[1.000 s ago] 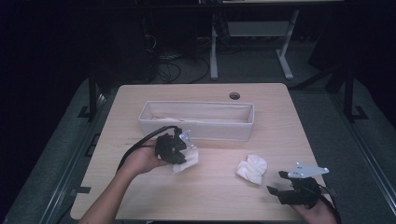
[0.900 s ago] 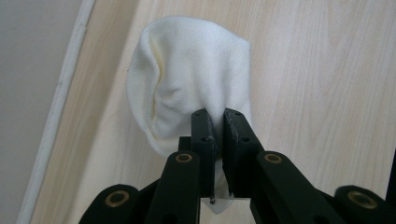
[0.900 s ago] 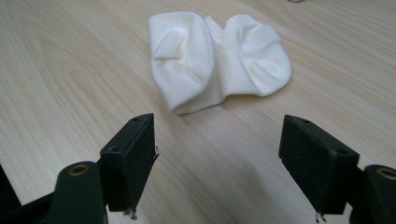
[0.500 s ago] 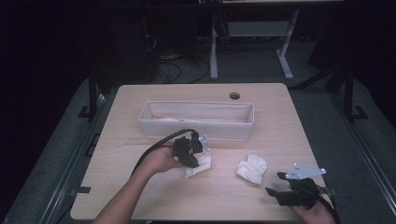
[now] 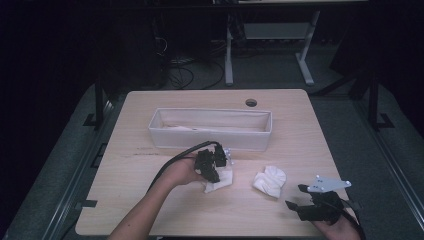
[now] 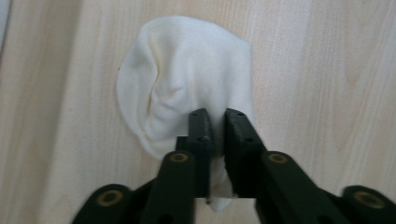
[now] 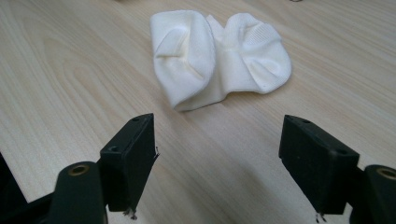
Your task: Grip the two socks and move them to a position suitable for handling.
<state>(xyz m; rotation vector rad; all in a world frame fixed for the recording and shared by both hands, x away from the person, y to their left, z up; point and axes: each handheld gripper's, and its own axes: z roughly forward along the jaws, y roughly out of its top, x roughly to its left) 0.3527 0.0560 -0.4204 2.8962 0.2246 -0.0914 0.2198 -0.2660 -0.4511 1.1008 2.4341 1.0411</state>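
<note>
A white sock (image 5: 221,180) (image 6: 182,70) lies on the wooden table (image 5: 150,200) in front of the bin. My left gripper (image 5: 216,167) (image 6: 217,114) points down onto its near end. The jaws have just been opening and stand a narrow gap apart, with a fold of the sock still between them. A second white sock (image 5: 270,180) (image 7: 219,56), folded, lies to the right. My right gripper (image 5: 296,196) (image 7: 217,123) rests near the table's front right, open wide, a short way from that sock, with nothing between its jaws.
A long white fabric bin (image 5: 210,140) stands across the middle of the table, with something pale lying inside. A round cable hole (image 5: 251,102) sits behind it. The left gripper's black cable (image 5: 175,160) loops over the forearm. Dark floor and desk legs surround the table.
The left hand carried the sock from beside the bin to the right and down onto the table. The right gripper and the second sock stayed put.
</note>
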